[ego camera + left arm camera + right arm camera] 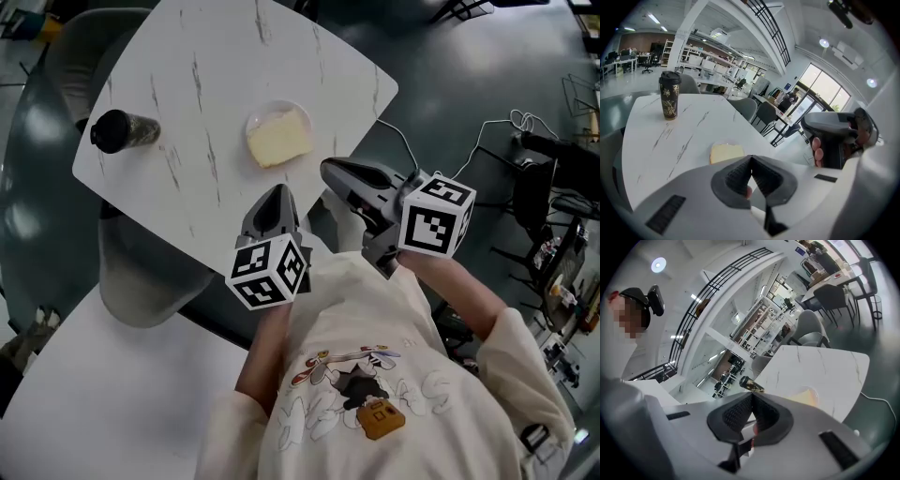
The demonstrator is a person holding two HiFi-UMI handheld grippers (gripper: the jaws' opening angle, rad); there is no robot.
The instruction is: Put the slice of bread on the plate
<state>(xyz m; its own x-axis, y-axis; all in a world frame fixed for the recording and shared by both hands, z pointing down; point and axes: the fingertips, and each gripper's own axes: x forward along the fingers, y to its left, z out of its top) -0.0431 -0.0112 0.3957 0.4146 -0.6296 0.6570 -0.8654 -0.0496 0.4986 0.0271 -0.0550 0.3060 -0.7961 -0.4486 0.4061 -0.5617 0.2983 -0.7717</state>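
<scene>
- Locate bread [279, 141] flat on plate [272, 111], mid-surface [206, 84].
- Treat as light, soft, easily crushed; pinch gently at an edge.
- Read left gripper [277, 193] and right gripper [331, 170] fingers as pressed together, empty.

I get bright, even overhead light on the white desk [216, 94] (shadows stay faint); both gripper views warp toward dark, vignetted corners, and the windows [820, 88] glare white.
</scene>
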